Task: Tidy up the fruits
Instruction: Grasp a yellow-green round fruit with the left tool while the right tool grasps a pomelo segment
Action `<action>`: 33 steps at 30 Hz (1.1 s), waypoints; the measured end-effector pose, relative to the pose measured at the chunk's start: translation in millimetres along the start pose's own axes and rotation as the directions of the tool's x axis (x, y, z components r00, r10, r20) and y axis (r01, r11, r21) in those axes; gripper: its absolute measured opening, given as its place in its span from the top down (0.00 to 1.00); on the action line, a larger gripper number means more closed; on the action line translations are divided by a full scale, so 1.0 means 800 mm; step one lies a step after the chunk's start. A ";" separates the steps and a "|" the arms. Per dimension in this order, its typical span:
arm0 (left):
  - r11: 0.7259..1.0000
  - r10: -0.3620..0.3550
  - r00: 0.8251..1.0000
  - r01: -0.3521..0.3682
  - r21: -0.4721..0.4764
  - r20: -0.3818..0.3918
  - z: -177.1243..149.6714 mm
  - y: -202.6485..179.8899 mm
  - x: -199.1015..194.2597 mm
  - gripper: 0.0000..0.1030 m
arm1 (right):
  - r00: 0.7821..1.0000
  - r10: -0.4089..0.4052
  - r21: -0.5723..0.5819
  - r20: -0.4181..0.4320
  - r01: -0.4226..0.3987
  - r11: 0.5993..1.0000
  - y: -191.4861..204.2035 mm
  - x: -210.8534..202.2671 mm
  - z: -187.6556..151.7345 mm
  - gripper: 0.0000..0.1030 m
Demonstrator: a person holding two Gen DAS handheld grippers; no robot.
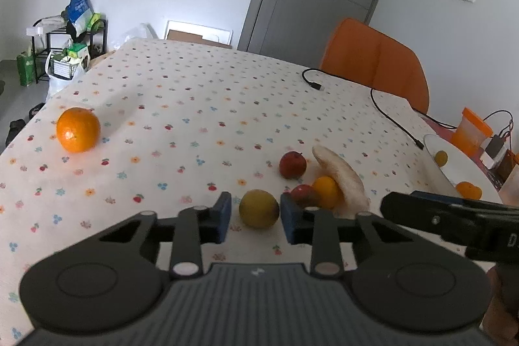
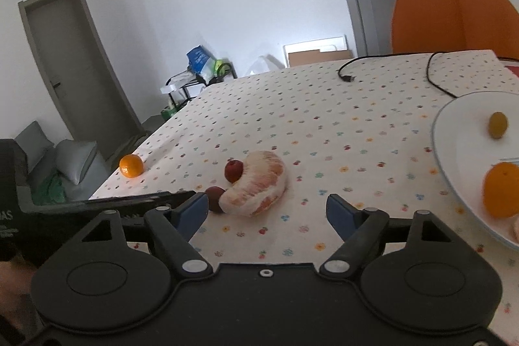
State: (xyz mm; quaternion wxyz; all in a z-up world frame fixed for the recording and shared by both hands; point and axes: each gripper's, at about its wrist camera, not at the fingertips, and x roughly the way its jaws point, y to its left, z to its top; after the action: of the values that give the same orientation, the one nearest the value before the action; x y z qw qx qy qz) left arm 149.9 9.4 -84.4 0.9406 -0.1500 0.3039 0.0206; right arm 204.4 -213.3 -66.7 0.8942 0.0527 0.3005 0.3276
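Two blue pads of the left gripper [image 1: 256, 218] flanked a yellow fruit [image 1: 259, 208], jaws narrowed but apart from it. Right gripper [image 2: 267, 211] gaped wide near the pomelo [image 2: 256, 184], holding nothing.

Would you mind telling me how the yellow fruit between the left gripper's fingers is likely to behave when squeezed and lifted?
The yellow fruit looks round and smooth, so it may roll or slip sideways if the left gripper closes off-centre. It seems small and probably light. The skin looks firm, though a hard squeeze might bruise it.
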 end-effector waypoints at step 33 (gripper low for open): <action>1.000 -0.009 0.999 0.011 -0.026 0.040 0.000 0.009 -0.029 0.76 | 0.998 -0.040 0.001 -0.043 0.040 0.999 0.005 0.024 0.002 0.74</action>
State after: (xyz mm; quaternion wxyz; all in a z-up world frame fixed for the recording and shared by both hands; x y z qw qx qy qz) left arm 130.3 17.6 -73.1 0.9446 -0.1636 0.2838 0.0229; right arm 214.7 -197.8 -74.1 0.8939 0.0406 0.3208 0.3105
